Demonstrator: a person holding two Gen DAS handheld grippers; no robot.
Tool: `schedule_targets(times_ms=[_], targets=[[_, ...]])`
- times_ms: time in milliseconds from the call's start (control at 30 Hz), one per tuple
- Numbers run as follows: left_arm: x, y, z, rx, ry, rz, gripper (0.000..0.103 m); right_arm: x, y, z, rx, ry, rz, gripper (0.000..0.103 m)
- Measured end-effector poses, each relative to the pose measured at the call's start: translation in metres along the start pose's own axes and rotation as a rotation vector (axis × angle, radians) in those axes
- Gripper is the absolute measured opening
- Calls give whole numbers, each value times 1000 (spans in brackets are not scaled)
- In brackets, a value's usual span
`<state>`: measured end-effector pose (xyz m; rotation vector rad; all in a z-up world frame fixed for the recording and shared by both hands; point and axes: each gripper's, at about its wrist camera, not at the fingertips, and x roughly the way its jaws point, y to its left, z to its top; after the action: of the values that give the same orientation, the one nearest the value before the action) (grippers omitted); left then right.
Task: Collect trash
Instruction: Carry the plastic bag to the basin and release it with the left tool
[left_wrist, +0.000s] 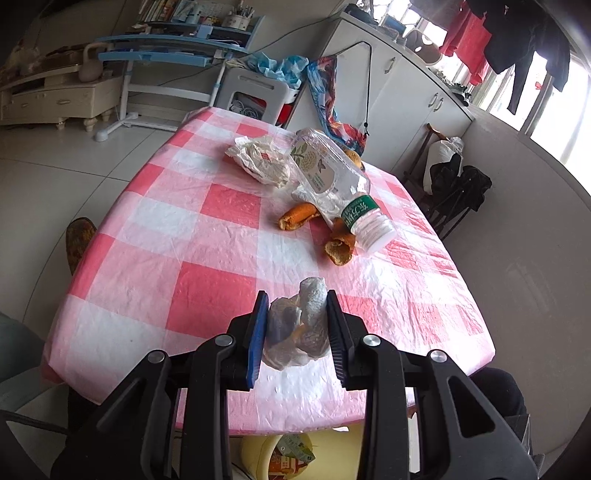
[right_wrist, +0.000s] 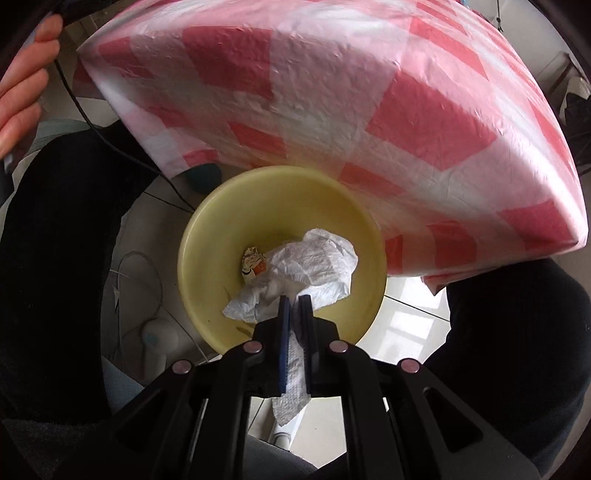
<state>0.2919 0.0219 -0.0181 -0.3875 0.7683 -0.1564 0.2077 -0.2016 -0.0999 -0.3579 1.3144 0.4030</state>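
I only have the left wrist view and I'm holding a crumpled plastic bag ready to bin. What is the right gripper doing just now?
Observer: The right gripper has a white paper towel pinched between its jaws.
Operator: Where is it holding that?
Observer: Above the yellow bin, pointing down into its open mouth. The bin sits on the floor, partly under the table's edge.
Operator: Is there room left in the bin?
Observer: It looks so. Apart from the towel I see only a small printed carton at the bottom, and most of the inner wall is bare.
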Motion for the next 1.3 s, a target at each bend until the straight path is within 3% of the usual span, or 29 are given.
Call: schedule_targets(times_ms=[100, 167, 233, 467, 633, 833, 1000, 1167, 1300], targets=[[6, -2, -8, -14, 39, -38, 30, -11, -10, -2, 53, -66, 46, 12], [7, -6, -12, 1, 59, -42, 30, -18, -18, -4, 84, -112, 74, 22], [4, -10, -16, -1, 73, -59, 30, -24, -25, -5, 114, -155, 101, 43], [-20, -29, -35, 45, 105, -69, 30, -39, -45, -2, 204, -283, 232, 48], [-37, -47, -56, 97, 142, -77, 30, -57, -54, -8, 247, -371, 281, 50], [-41, -72, -91, 200, 270, -96, 37, -80, -60, -18, 263, -458, 294, 56], [-57, -83, -99, 289, 237, 17, 57, -83, -66, -18, 260, -499, 324, 62], [-64, -86, -87, 325, 164, 161, 64, -68, -73, -15, 292, -463, 367, 62], [-66, -89, -74, 328, 131, 241, 66, -70, -75, -9, 295, -489, 391, 62]])
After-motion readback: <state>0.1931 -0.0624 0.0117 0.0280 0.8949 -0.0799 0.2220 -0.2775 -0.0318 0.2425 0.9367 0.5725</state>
